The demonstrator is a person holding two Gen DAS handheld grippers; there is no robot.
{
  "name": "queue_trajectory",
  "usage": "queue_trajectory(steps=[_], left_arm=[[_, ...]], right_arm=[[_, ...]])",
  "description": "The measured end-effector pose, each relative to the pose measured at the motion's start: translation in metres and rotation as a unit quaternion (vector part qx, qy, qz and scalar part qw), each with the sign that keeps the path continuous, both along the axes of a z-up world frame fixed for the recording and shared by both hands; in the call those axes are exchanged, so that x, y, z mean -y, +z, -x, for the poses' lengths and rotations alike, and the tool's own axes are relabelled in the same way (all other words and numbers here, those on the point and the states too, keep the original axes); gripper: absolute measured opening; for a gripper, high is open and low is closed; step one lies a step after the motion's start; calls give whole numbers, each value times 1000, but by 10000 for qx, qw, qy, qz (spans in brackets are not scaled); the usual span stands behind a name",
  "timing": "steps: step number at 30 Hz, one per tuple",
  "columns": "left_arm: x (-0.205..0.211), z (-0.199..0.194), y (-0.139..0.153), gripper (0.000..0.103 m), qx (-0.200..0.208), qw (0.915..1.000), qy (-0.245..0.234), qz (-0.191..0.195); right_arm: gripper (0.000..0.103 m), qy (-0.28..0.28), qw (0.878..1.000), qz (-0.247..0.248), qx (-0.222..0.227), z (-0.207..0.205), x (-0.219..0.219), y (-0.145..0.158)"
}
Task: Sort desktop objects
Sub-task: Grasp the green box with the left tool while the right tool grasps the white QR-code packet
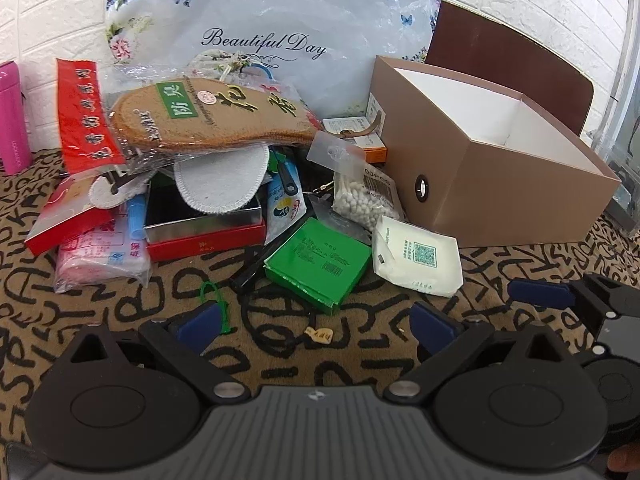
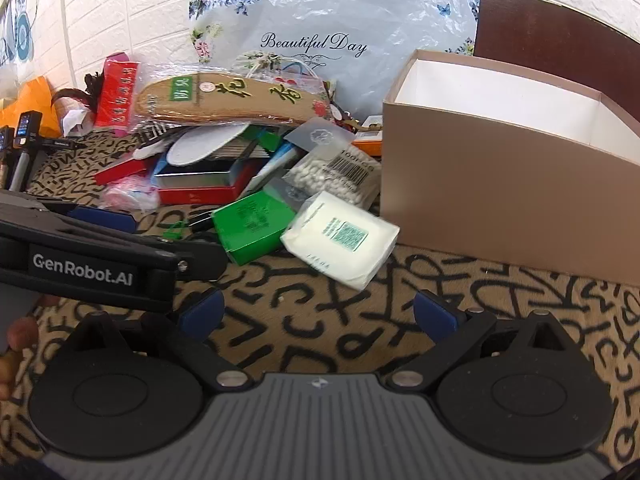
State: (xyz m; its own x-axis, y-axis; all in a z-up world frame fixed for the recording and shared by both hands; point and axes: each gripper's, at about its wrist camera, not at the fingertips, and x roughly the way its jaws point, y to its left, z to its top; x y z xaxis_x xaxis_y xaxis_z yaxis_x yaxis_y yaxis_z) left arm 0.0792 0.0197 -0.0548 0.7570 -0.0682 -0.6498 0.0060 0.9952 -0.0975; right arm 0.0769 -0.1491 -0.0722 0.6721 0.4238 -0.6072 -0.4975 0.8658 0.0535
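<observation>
Seemingly, the sorting has barely begun, if at all. A heap of small household things sits on a tan tablecloth (image 1: 120, 304) printed with black letters, pushed up against a white brick-pattern wall. To the right of the heap stands an open brown box (image 2: 500, 184) with a white lining, and as far as both views reach, its inside shows nothing — though the bottom is partly hidden by its front wall.

The heap looks undisturbed. A brown insole in clear wrap (image 1: 216, 116) lies on top, above a grey round pad (image 1: 224, 184) that rests on a red-and-silver tin (image 1: 204, 232). A red packet (image 1: 80, 116) leans at the left edge, with a pink wrapped bundle (image 1: 96, 264) lower down. Nearest the front are a green carton (image 1: 320, 264), a white tissue pack (image 1: 416, 256) and a bag of cotton swabs (image 1: 364, 200); the tissue pack lies just beside the box's front corner.

The left gripper (image 1: 316, 320) hovers low over bare cloth in front of the green carton, its blue-padded fingers (image 1: 200, 320) spread wide with nothing between them. The right gripper (image 2: 320, 312) is likewise wide apart and empty, pointed toward the tissue pack and the box.

Judging from this, every item is still to be moved — the tissue pack or green carton look like the easiest first picks.
</observation>
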Motion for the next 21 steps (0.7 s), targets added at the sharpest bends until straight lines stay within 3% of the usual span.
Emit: queue_trajectory(steps=[4, 19, 21], left_arm=[[0, -17, -5, 94, -37, 9999, -158, 56], [-2, -65, -19, 93, -76, 9993, -360, -108], [1, -67, -20, 89, -47, 9988, -465, -175]], right_arm=[[99, 59, 10000, 58, 18, -16, 1, -7], [97, 185, 9996, -164, -133, -64, -1, -28], [87, 165, 9995, -227, -146, -68, 0, -28]])
